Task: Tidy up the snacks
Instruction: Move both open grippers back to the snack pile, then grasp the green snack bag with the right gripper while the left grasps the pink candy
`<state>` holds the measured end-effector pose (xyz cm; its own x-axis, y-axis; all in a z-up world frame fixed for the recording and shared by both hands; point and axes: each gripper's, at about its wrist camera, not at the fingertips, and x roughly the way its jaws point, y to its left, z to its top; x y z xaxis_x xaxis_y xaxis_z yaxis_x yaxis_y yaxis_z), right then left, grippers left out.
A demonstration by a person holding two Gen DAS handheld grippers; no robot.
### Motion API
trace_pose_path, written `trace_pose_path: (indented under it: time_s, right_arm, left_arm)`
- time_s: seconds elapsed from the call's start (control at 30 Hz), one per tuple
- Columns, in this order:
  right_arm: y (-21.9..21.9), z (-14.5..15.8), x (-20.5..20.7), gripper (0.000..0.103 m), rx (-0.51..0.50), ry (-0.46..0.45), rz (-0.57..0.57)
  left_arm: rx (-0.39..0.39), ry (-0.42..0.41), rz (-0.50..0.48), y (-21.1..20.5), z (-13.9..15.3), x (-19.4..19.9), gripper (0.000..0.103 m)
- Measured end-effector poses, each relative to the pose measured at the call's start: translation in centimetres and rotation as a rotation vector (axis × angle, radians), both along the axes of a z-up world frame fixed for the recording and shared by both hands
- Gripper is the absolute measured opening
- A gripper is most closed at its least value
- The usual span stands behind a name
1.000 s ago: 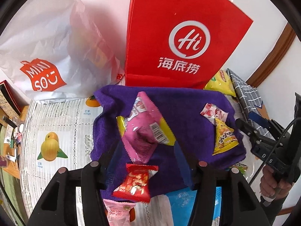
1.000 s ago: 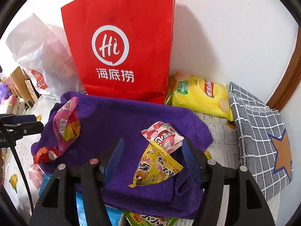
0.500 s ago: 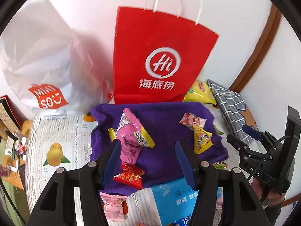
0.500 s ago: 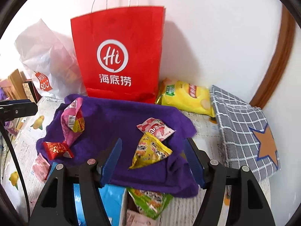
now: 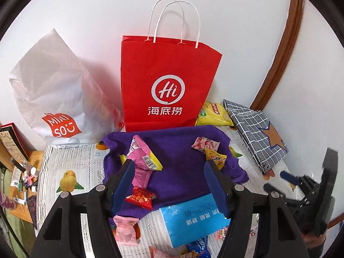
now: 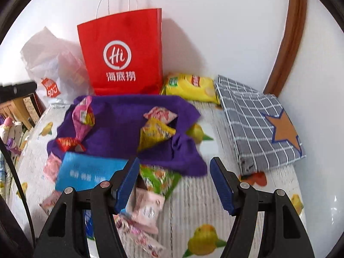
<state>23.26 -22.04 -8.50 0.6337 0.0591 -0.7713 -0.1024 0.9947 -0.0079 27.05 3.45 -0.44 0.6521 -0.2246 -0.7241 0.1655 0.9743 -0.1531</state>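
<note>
A purple cloth (image 5: pixel 178 150) (image 6: pixel 120 124) lies on the table and carries a pink-and-yellow snack bag (image 5: pixel 142 161) (image 6: pixel 82 118), a small red packet (image 5: pixel 140 196) (image 6: pixel 67 143), a pink-white packet (image 5: pixel 205 144) (image 6: pixel 160 115) and a yellow triangular packet (image 5: pixel 216 158) (image 6: pixel 154 133). A blue box (image 5: pixel 193 217) (image 6: pixel 88 172), a green packet (image 6: pixel 159 178) and pink packets (image 5: pixel 124 230) (image 6: pixel 148 210) lie at the cloth's near edge. My left gripper (image 5: pixel 169 185) is open and empty above the cloth's near edge. My right gripper (image 6: pixel 174 185) is open and empty, right of the box.
A red paper bag (image 5: pixel 167 86) (image 6: pixel 122 51) stands against the wall behind the cloth. A white plastic bag (image 5: pixel 56 99) stands left of it. A yellow chip bag (image 6: pixel 189 87) and a grey checked pouch (image 6: pixel 258 122) lie to the right. The tablecloth (image 6: pixel 204 215) has a fruit print.
Both grippers have pulled back and risen away from the cloth, so more of the table and the whole red bag show. The snacks lie as before. Both stay open.
</note>
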Motion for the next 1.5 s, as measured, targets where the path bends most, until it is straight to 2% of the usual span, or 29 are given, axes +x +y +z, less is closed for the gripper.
trace_pose_path:
  time_s: [0.1, 0.23, 0.4, 0.53, 0.87, 1.0, 1.17, 1.3, 1.5]
  right_arm:
    - [0.1, -1.6, -0.8, 0.064, 0.012, 0.027, 0.023]
    - [0.5, -4.1, -1.4, 0.057, 0.049, 0.073, 0.067]
    - [1.0, -5.6, -0.9, 0.048, 0.075, 0.068, 0.085]
    - [0.9, -6.0, 0.9, 0.048, 0.128, 0.080, 0.083]
    - [1.4, -9.4, 4.6, 0.050, 0.110, 0.147, 0.146]
    - [1.5, -10.6, 5.1, 0.059, 0.096, 0.169, 0.165]
    - [0.9, -11.1, 5.9, 0.059, 0.145, 0.172, 0.186]
    - [1.2, -10.6, 5.2, 0.046, 0.124, 0.131, 0.216]
    - [-0.1, -9.0, 3.9, 0.045, 0.131, 0.084, 0.183]
  left_arm:
    - [0.006, -0.012, 0.006, -0.1, 0.1, -1.2, 0.067]
    - [0.019, 0.018, 0.019, 0.3, -1.2, -2.3, 0.068]
    - [0.031, 0.059, 0.064, 1.8, -2.9, -3.4, 0.068]
    - [0.042, 0.067, 0.097, 3.1, -3.5, -4.4, 0.068]
    - [0.040, 0.113, 0.180, 6.3, -6.2, -5.1, 0.068]
    - [0.040, 0.132, 0.196, 7.0, -7.3, -5.0, 0.068]
    - [0.041, 0.174, 0.207, 7.2, -9.1, -4.5, 0.068]
    - [0.044, 0.205, 0.208, 7.0, -10.6, -4.2, 0.068]
    - [0.071, 0.280, 0.185, 6.4, -14.0, -3.6, 0.068]
